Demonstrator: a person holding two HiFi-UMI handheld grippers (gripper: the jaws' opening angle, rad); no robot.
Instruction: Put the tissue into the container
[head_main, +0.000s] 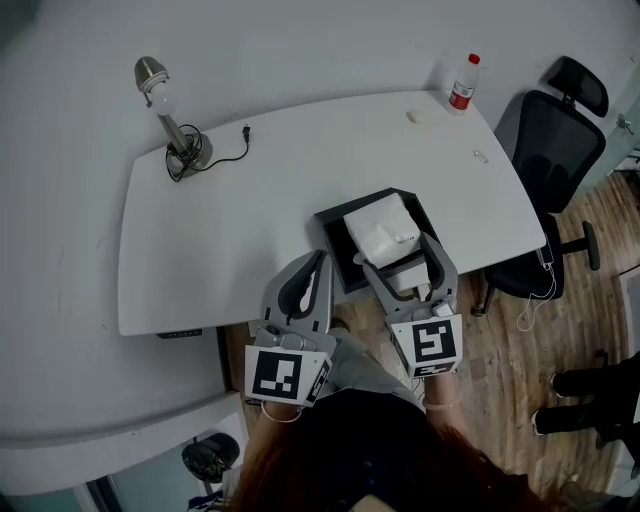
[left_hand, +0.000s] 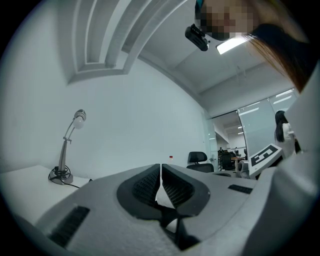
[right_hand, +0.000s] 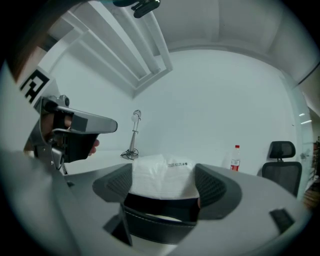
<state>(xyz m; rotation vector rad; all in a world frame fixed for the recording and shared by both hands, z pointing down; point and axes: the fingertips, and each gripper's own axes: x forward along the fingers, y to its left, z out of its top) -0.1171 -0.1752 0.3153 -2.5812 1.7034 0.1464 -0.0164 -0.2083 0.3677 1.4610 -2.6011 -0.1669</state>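
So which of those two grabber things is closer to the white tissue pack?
Right. The right gripper has its open jaws either side of the tissue pack in the black container; the left gripper, jaws shut, is off to the container's left, apart from it.

On the tissue pack (right_hand: 160, 177), near its top edge in the right gripper view: one short line of dark print, seemingly a date, perhaps "2020.12.21", too small to be sure. On the far-right bottle (right_hand: 235, 159): red label, print unreadable. Elsewhere, nothing legible.
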